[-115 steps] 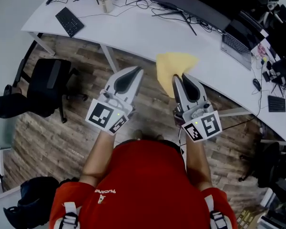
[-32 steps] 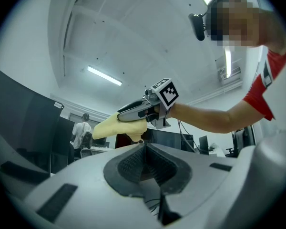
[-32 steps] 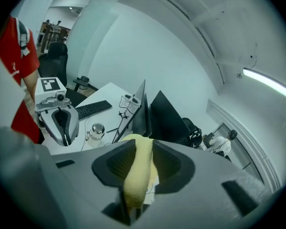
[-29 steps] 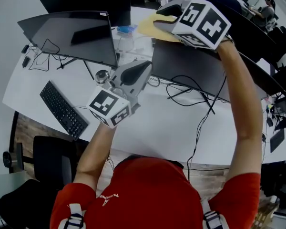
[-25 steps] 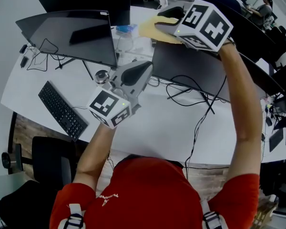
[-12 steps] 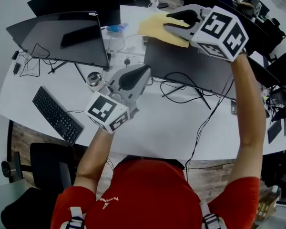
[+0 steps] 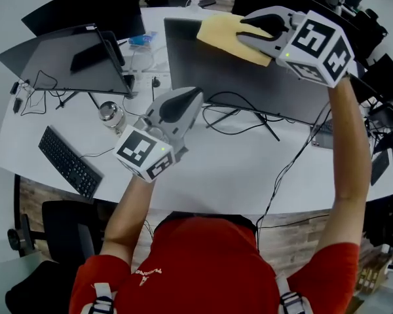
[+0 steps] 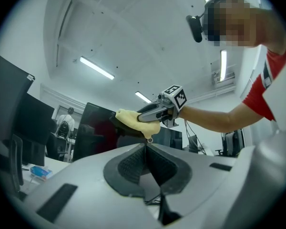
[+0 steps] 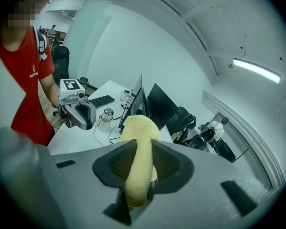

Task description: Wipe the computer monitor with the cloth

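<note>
The computer monitor stands dark at the desk's middle, its screen facing me. A yellow cloth lies against the monitor's upper edge. My right gripper is raised there; its jaws are closing, with the cloth bunched between the pads and pressed by them. In the left gripper view the cloth hangs from the right gripper in front of the monitor. My left gripper hovers lower, over the desk in front of the monitor, shut with nothing in it.
A second monitor stands to the left, a black keyboard in front of it. A metal-topped jar sits near the left gripper. Black cables run over the white desk. A dark chair stands at lower left.
Both grippers rose from in front of the desk. Over the last second the right gripper has carried the cloth rightwards along the monitor's top. The left gripper stays low.
</note>
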Demonstrator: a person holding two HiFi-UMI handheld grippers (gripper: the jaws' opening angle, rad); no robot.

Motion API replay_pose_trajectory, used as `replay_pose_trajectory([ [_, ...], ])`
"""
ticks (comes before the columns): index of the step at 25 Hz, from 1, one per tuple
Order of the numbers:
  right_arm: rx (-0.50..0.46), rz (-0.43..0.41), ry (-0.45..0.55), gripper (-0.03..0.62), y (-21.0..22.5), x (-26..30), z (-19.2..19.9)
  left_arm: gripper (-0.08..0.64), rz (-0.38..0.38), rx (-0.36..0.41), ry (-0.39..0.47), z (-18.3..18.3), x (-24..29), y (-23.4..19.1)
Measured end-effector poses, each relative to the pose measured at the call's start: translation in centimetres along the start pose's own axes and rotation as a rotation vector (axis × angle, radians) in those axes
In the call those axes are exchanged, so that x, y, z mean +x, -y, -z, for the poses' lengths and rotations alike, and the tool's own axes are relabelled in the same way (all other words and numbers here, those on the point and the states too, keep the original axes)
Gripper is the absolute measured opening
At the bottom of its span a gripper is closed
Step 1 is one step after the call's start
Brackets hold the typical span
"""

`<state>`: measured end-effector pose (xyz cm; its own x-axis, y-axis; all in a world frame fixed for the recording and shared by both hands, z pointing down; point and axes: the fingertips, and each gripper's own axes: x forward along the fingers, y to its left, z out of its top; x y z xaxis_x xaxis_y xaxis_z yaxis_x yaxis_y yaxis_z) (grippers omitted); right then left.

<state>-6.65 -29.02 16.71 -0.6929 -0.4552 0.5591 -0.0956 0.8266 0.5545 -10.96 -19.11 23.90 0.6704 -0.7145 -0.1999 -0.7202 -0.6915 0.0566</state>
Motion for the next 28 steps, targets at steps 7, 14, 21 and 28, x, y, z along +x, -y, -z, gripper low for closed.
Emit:
replay_pose_trajectory([
  [7,-0.015,0.002,-0.016,0.104,0.5,-5.9,6.1,0.012,0.008,0.004,-0.002,0.6,5.8,5.2],
  [14,0.004,0.012,0.005,0.104,1.2,-11.5,11.6,0.012,0.012,0.012,-0.019,1.9,10.6,9.8],
  [21,0.011,0.046,-0.014,0.104,1.6,-17.2,17.4,0.012,0.028,0.032,-0.028,2.9,14.2,14.4],
  [28,0.027,0.079,-0.022,0.104,2.2,-22.9,23.2,0.012,0.043,0.043,-0.037,4.1,18.1,19.2],
])
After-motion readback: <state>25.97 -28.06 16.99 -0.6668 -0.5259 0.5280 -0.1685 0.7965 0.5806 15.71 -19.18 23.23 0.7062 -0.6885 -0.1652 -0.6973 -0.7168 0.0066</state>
